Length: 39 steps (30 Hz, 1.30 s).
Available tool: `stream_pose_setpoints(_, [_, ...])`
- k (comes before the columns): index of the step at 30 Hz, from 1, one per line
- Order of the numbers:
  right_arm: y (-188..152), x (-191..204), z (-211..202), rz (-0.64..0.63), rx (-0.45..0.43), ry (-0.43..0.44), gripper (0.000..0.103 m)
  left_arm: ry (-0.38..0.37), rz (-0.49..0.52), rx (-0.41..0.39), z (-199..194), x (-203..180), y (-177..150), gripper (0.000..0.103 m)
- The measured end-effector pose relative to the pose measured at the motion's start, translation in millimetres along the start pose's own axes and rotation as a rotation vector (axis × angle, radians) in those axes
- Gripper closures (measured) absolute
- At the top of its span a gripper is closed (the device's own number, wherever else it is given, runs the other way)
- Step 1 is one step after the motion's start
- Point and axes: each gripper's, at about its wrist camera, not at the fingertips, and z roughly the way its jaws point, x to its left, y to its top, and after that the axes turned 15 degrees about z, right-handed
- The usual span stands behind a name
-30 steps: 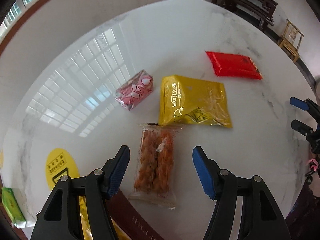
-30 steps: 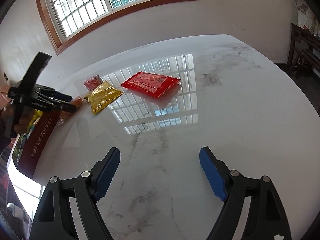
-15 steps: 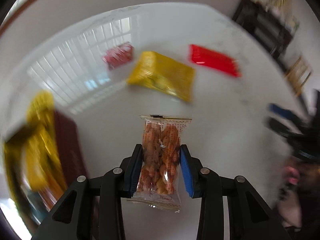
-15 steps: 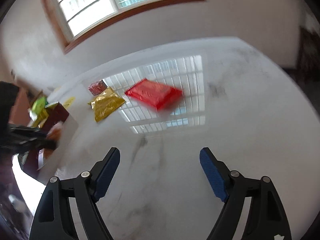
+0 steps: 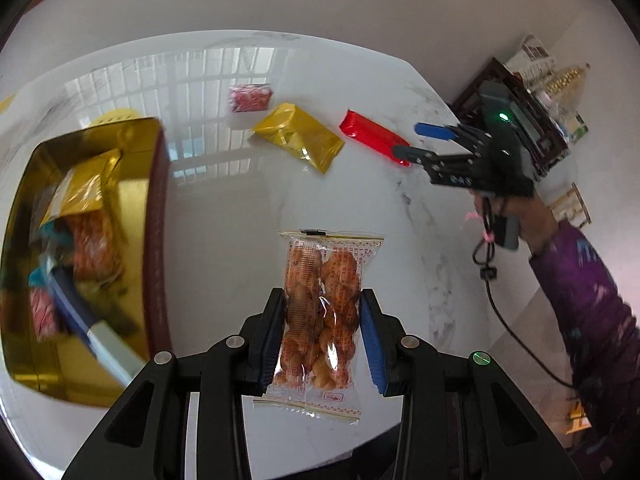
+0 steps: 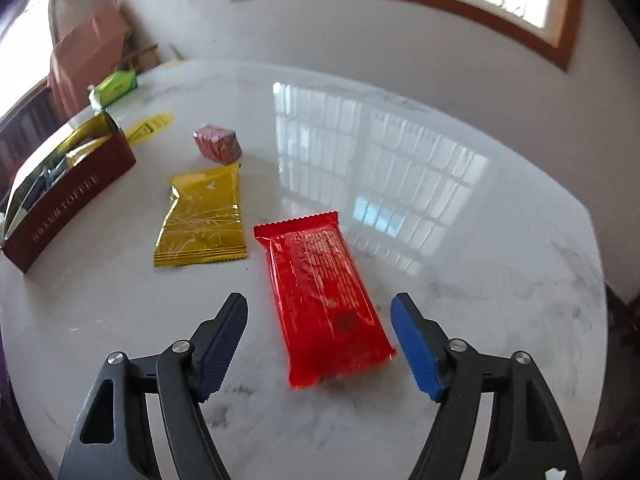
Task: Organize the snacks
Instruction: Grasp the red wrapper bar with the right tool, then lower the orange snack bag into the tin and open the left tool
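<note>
Marble table point(image 6: 460, 280), window-lit. Left gripper point(image 5: 322, 336) clamped on twist pack point(image 5: 320, 316), lifted; tin point(image 5: 158, 208) at 9 o'clock. Right gripper point(image 6: 320, 344) spread wide, straddling red pack point(image 6: 320, 300); yellow pack point(image 6: 204, 220) at 11 o'clock.

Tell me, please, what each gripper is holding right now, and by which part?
The left gripper clamps the clear packet of fried twists across its middle, by the long sides. The right gripper is open, holding nothing.
</note>
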Motion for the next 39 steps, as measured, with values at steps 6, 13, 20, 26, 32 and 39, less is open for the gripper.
stream_pose_setpoints(6, [9, 2, 22, -0.023, 0.07, -0.002, 0.053, 0.013, -0.012, -0.032, -21, 0, -7, 0.065])
stream_pose_setpoints(13, [-6, 7, 11, 0.065, 0.056, -0.064, 0.062, 0.044, -0.072, -0.071, -45, 12, -17, 0.065])
stream_pose_setpoints(20, [-52, 14, -26, 0.246, -0.026, -0.03, 0.063, 0.193, -0.124, -0.123, -79, 43, -36, 0.065])
stream_pose_setpoints(26, [-88, 14, -49, 0.456, -0.099, -0.009, 0.063, 0.248, -0.159, -0.129, -84, 76, -44, 0.065])
stream_pose_setpoints(32, [-101, 16, -58, 0.571, -0.149, 0.005, 0.063, 0.253, -0.132, -0.123, -70, 95, -33, 0.065])
stream_pose_setpoints(39, [-112, 18, -60, 0.605, -0.188, -0.015, 0.063, 0.258, -0.135, -0.137, -55, 117, -6, 0.065])
